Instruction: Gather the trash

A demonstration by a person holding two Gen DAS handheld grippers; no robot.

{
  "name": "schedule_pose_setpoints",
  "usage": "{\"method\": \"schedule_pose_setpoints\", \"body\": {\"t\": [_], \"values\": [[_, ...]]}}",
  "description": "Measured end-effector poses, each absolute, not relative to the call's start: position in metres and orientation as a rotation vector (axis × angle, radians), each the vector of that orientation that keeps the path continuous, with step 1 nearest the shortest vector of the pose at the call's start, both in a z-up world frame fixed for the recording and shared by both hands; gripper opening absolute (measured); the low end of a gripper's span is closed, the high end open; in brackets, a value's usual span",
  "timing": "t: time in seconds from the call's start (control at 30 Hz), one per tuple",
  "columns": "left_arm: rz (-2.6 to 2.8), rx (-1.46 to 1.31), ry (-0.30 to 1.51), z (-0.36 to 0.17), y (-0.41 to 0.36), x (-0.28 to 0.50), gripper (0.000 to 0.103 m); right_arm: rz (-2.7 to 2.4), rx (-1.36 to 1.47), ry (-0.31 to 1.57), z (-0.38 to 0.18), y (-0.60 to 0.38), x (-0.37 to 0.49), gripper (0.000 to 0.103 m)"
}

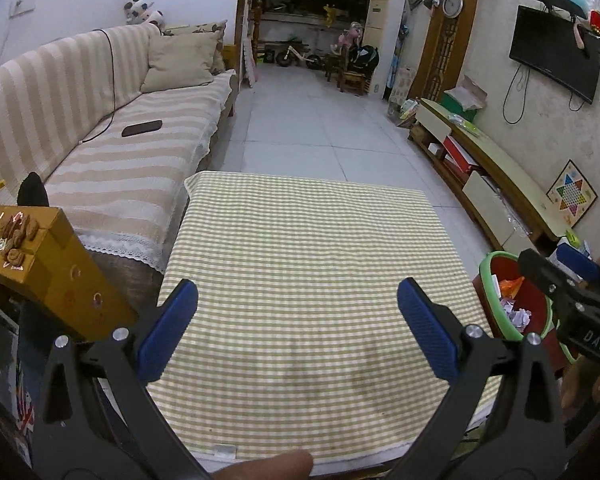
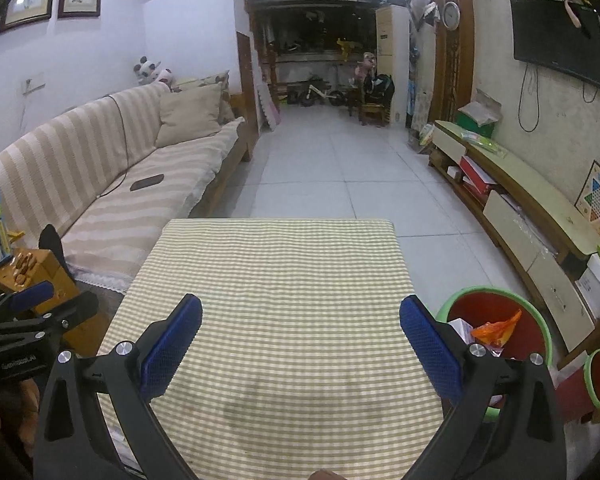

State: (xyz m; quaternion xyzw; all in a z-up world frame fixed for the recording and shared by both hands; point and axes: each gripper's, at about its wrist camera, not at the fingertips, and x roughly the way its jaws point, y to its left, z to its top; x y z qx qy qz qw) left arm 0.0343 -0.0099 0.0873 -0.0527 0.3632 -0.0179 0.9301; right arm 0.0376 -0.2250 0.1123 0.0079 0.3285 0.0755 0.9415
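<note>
Both tongs [image 1: 298,312] [image 2: 300,320] gape empty; red bin [image 2: 540,320] holds crumpled paper [image 1: 518,316].

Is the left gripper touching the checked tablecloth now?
Cannot tell. In the left wrist view the open left gripper overlaps the checked tablecloth, but no view plainly shows contact or gap.
</note>
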Motion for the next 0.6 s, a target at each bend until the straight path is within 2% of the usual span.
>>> {"method": "schedule_pose_setpoints", "body": {"t": [0.6], "values": [[-0.004,-0.08,0.697,0.0956,-0.009,0.029,0.098,0.146,0.024,0.665,0.1149,-0.2278,0.0331,0.096]]}}
